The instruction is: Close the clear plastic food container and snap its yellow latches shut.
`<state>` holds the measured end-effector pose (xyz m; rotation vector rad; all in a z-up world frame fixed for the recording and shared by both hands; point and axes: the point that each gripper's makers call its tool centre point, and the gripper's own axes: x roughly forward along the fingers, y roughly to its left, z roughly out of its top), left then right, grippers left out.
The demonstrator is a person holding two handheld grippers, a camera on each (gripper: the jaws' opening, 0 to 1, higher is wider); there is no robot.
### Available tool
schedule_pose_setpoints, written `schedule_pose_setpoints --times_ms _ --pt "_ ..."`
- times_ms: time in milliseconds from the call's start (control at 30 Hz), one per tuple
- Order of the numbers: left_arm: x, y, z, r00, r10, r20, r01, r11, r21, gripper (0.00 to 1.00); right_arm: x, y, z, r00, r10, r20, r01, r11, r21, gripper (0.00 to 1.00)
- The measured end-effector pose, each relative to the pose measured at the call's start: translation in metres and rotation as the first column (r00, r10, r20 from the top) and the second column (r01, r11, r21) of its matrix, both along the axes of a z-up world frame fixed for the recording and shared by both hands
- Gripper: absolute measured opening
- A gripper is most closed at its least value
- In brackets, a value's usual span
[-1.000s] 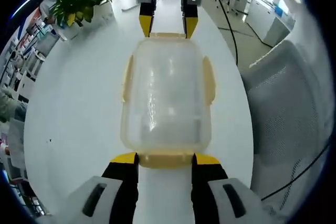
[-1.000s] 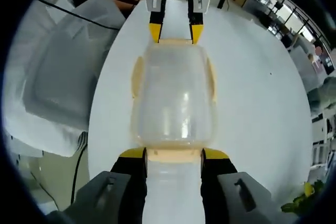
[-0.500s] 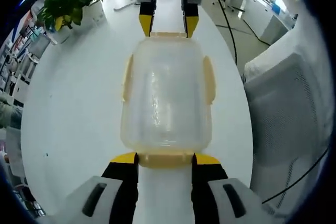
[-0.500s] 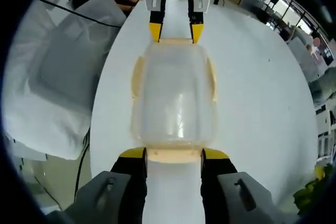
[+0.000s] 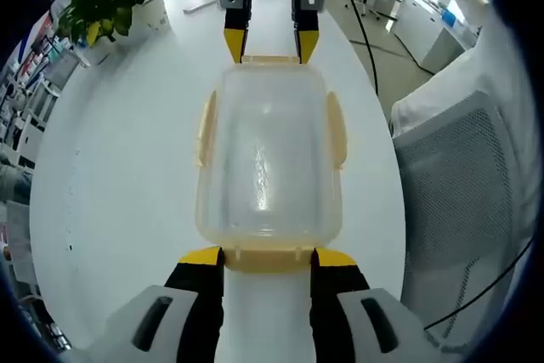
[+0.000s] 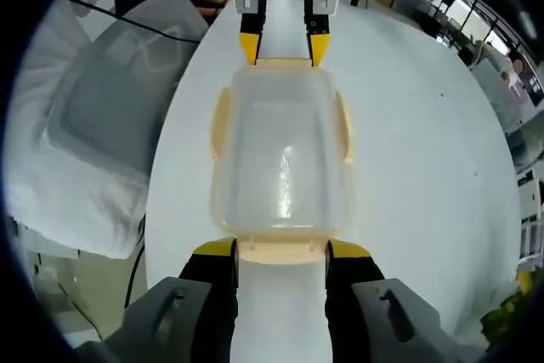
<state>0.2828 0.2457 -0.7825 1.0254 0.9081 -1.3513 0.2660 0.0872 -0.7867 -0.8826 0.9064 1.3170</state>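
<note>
Container [image 5: 269,159] lies on the white table [image 5: 119,176], lid on, between the two grippers. Left gripper [image 5: 268,257] straddles the near end latch [image 5: 269,256], jaws apart; right gripper [image 6: 281,251] does likewise at the opposite latch [image 6: 282,250]. Whether either latch has clicked is hard to tell. Press both ends squarely together so the box cannot slide.

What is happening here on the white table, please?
A person holds two handheld tongs at opposite short ends of a clear plastic food container that sits on a round white table. The lid is already on. The left tongs stand open around the pale yellow latch at the near end, and the right tongs stand open around the yellow latch at the opposite end. Whether these latches are snapped shut cannot be told. A green potted plant stands farther along the table.
</note>
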Motion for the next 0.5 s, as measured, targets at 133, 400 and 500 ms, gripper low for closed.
schedule_pose_setpoints --times_ms 133,400,500 --pt "-0.0005 -0.0020 0.0007 1.000 -0.006 0.004 0.006 1.000 -0.001 0.33 0.0008 -0.0018 0.0002 1.000 0.003 0.001 -0.003 1.000 0.001 0.36" --pt "-0.0031 -0.0052 -0.0006 1.000 0.000 -0.007 0.000 1.000 0.000 0.33 0.0012 -0.0057 -0.0050 1.000 0.017 -0.007 -0.017 1.000 0.010 0.36" --pt "-0.0033 -0.0049 -0.0012 1.000 0.001 -0.007 -0.001 1.000 0.005 0.33 0.0010 -0.0056 -0.0048 1.000 0.020 -0.009 -0.020 1.000 0.005 0.36"
